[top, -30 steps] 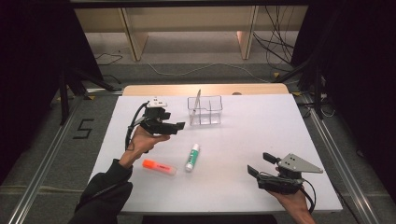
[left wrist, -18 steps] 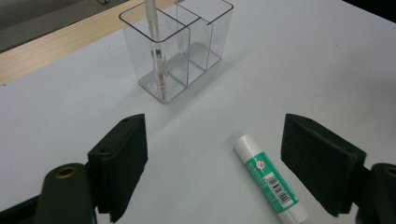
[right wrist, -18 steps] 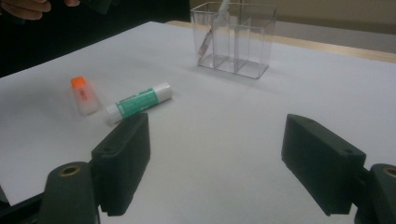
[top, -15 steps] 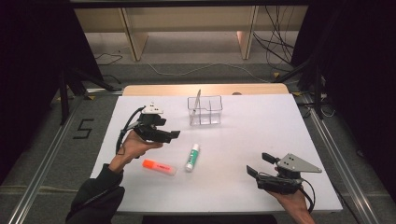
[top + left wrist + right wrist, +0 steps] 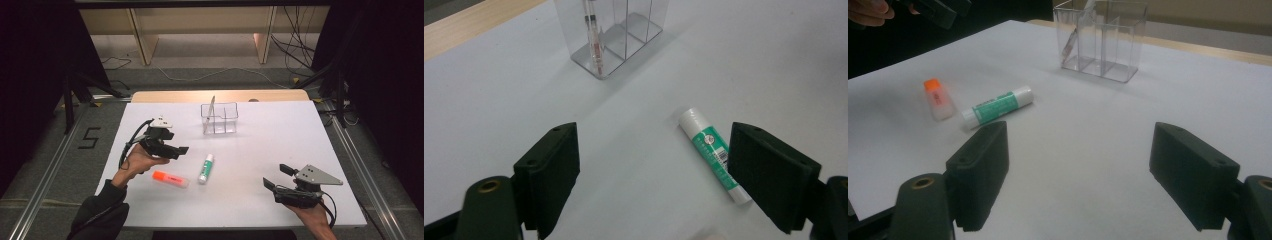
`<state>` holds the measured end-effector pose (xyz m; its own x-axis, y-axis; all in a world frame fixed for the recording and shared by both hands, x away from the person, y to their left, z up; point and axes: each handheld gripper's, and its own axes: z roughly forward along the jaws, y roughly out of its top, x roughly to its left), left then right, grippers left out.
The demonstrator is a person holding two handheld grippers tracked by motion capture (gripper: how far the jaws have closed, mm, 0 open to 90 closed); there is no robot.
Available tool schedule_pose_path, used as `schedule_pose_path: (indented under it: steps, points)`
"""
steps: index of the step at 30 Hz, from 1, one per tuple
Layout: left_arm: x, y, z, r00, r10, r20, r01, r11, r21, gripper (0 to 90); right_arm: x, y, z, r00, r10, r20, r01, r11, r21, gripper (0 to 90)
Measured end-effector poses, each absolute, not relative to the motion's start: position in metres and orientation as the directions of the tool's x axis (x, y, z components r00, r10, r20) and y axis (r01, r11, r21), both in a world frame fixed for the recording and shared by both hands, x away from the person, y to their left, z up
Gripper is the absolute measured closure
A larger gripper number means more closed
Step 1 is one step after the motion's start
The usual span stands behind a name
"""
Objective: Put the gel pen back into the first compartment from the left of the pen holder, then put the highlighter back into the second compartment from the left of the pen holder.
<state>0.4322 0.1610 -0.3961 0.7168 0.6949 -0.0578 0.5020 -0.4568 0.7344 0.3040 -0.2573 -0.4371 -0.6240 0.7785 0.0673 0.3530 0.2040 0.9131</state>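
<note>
Right hand-held gripper: near edge of white surface, jaws spread, empty, idle.
Orange highlighter: lying flat, just beside glue stick.
Left hand-held gripper: jaws spread, empty, hovering near glue stick, aimed at it.
Clear organiser: far centre, one pen inside.
Step, prob.: approach for pick. Next: lower, straddle stick w/ jaws, close.

L gripper held up over the table's left side, jaws wide apart, nothing btwn them. R gripper low at the near right edge, jaws spread too, empty.
</note>
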Motion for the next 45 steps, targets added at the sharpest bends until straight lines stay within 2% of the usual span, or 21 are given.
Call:
schedule_pose_path:
  steps: [18, 33, 45]
  points:
    - [0.425, 0.169, -0.402, 0.74, 0.672, -0.023, 0.493, -0.519, 0.699, 16.5, 0.305, -0.256, -0.438, -0.622, 0.781, 0.064, 0.355, 0.208, 0.911, 24.6]
    - [0.42, 0.17, -0.409, 0.789, 0.612, 0.043, 0.475, -0.654, 0.589, 17.0, 0.304, -0.255, -0.437, -0.626, 0.778, 0.057, 0.351, 0.216, 0.911, 24.6]
    - [0.414, 0.167, -0.423, 0.854, 0.519, 0.033, 0.441, -0.757, 0.482, 18.7, 0.303, -0.252, -0.438, -0.625, 0.779, 0.054, 0.358, 0.225, 0.906, 24.6]
